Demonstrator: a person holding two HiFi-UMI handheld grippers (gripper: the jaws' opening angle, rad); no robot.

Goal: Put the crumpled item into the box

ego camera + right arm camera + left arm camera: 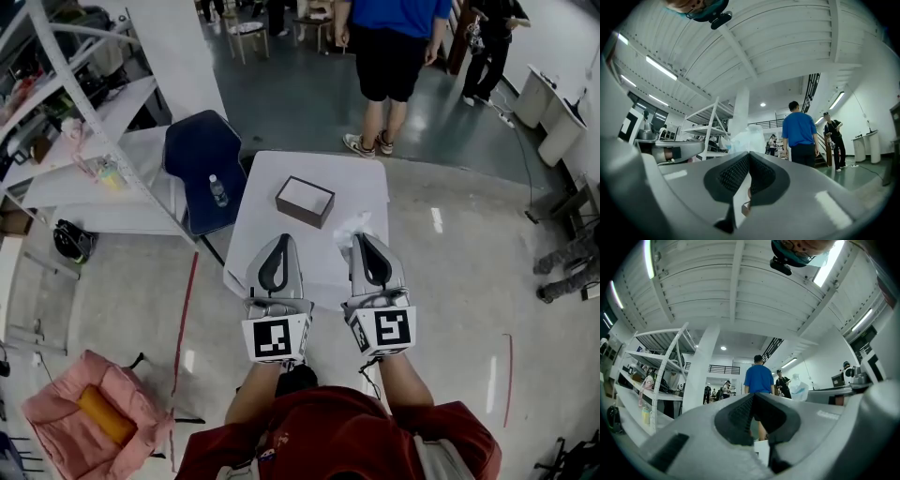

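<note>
Pre-grasp stage; nothing has been picked up yet.

Left: the left gripper [281, 246] is held above the near edge of the white square table [366, 183]. Its fingers are pressed together at the tips, with nothing between them and nothing touched.

Centre: the dark brown, open rectangular box with a pale inside [305, 201] lies empty on the table, beyond both grippers.

Right: the crumpled item, a wad of translucent white plastic [352, 226], rests on the table just right of the box and just beyond the tip of the right gripper [364, 242]. That gripper's fingers also meet at the tips, empty, and whether they brush the wad cannot be told.

Judged next move: spread the right fingers, advance them around the wad, pinch lightly since thin plastic gives, then carry it left over the box.
</note>
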